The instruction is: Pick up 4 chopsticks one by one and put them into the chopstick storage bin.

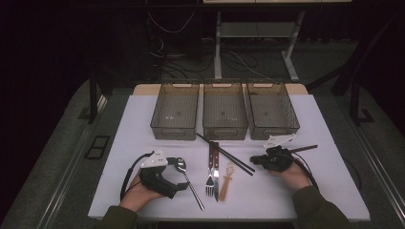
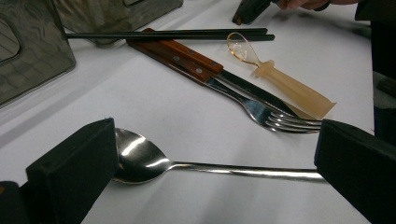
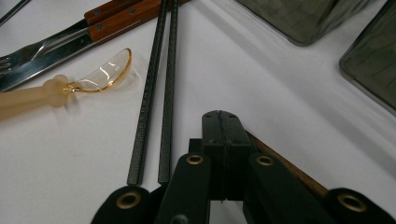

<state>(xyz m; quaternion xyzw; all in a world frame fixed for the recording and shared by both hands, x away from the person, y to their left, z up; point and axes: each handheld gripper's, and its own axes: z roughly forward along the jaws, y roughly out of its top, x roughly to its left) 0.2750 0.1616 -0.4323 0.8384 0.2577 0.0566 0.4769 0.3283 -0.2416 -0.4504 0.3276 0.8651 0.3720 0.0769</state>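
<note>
My left gripper [image 1: 180, 174] lies on the table at the front left, a hand around it. Its jaws stand wide open on either side of a metal spoon [image 2: 140, 161], apart from it as far as I can tell. My right gripper [image 3: 223, 135] rests at the right with its jaws pressed together and nothing between them. A thin brown stick [image 3: 292, 173] runs under it. Just left of its tip lie two black chopsticks [image 3: 159, 98]. At mid table lie a fork [image 2: 275, 122] and a knife [image 2: 243, 86], both with wooden handles, and an amber plastic spoon [image 2: 280, 86].
Three grey see-through bins [image 1: 175, 110] [image 1: 224, 109] [image 1: 272, 109] stand in a row along the back of the white table [image 1: 138, 129]. Floor, cables and desk legs lie beyond the far edge.
</note>
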